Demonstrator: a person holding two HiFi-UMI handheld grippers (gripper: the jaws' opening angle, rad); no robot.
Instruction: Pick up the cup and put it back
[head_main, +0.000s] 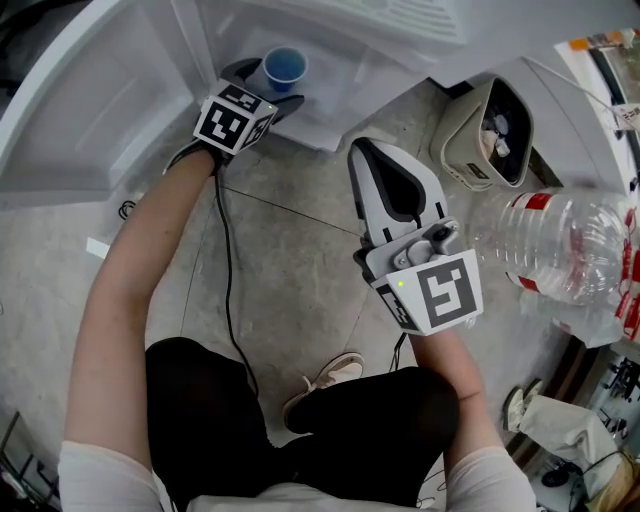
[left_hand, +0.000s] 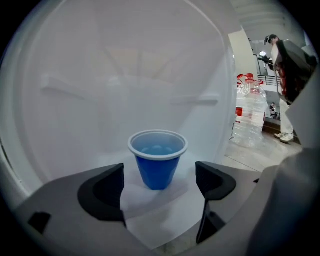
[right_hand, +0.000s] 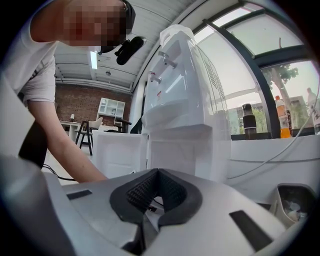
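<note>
A blue plastic cup stands upright on a white ledge against a white curved wall. My left gripper is open. Its two black jaws stand wide on either side of the cup's base, and neither pad touches it. The cup sits a little ahead of the jaw tips. My right gripper hangs over the floor to the right, away from the cup. It is shut, with nothing between its ridged pads.
A large clear water bottle lies at the right. A beige bin holding rubbish stands near the ledge. A black cable runs across the stone floor. A white water dispenser stands ahead of the right gripper.
</note>
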